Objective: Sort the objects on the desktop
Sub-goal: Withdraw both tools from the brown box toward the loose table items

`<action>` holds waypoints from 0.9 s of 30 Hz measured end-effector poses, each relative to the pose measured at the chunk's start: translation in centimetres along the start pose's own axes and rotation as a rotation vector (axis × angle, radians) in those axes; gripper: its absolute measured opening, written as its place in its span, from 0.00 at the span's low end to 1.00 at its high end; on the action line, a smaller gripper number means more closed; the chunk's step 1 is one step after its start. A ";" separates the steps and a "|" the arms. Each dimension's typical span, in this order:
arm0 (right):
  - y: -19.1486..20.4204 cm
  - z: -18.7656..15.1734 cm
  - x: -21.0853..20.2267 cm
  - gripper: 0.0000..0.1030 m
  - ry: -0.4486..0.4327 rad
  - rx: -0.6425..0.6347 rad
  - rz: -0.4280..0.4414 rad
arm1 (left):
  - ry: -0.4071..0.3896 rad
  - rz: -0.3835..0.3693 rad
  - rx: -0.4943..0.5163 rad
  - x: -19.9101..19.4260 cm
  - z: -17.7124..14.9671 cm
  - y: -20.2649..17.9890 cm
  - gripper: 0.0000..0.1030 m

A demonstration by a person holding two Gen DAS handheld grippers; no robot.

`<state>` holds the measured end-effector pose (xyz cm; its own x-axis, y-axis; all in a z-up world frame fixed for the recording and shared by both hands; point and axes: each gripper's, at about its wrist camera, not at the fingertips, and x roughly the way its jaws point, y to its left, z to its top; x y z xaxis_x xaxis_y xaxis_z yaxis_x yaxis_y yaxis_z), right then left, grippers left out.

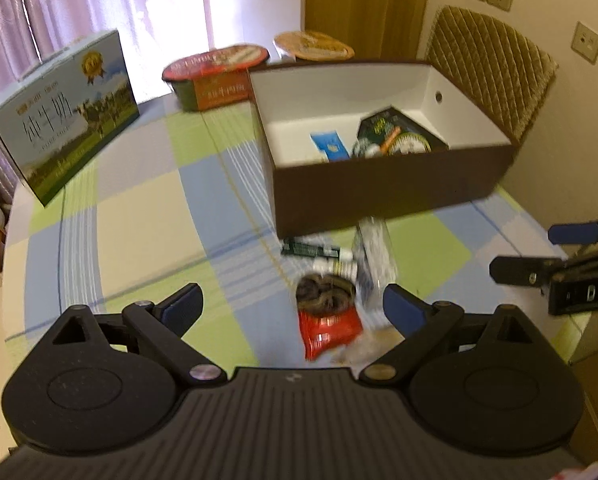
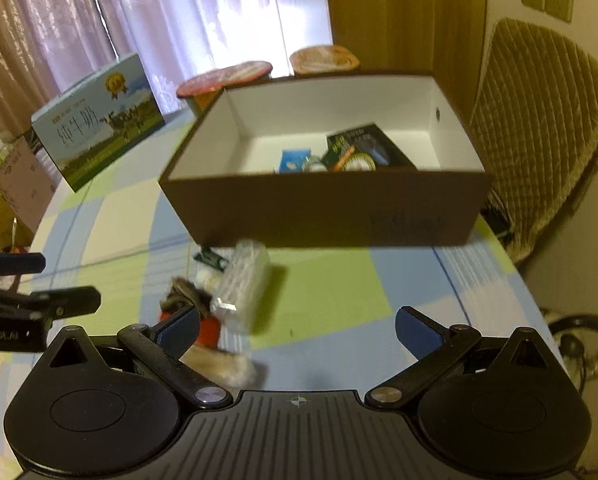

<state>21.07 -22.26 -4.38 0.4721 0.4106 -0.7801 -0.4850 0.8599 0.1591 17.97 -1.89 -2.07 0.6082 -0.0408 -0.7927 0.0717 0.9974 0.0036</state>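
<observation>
Jaws on both tools are spread wide and hold nothing. The left gripper [image 1: 293,312] hangs just above a small heap of loose items on the table [image 1: 147,216], with a red snack packet [image 1: 329,328] lying between its blue pads. The right gripper [image 2: 297,328] hovers over bare checked cloth, the same heap sitting just beyond its left finger.

In that heap a clear plastic packet [image 2: 245,284] lies tilted beside the red snack packet, and a green tube [image 1: 315,250] lies flat behind them, close to the front wall of the box. A pale, blurred wrapper nearest the cameras cannot be made out.

Just past the heap stands the brown box [image 2: 323,208], open on top and white inside. It already contains a blue packet [image 1: 331,146], a dark green carton [image 1: 395,128] leaning in the right corner, and a few small blurred things between them.

Farther left on the table stands a milk carton case [image 1: 65,116]. Behind the box sit two lidded instant noodle bowls [image 1: 215,74], and a quilted chair back [image 1: 495,68] rises at the right.
</observation>
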 end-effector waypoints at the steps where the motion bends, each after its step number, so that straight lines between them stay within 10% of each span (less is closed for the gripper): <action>1: -0.2 -0.3 0.0 0.98 0.007 0.003 -0.003 | 0.010 -0.009 0.002 0.2 -0.5 0.1 0.92; 27: -7.8 -5.1 3.2 0.98 0.204 0.087 -0.080 | 0.058 -0.191 0.267 6.3 -3.7 -4.1 0.86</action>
<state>22.60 -29.16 -11.18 0.3435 0.2777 -0.8971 -0.3828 0.9137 0.1363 18.57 -5.99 -9.29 0.5184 -0.2141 -0.8279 0.3890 0.9212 0.0053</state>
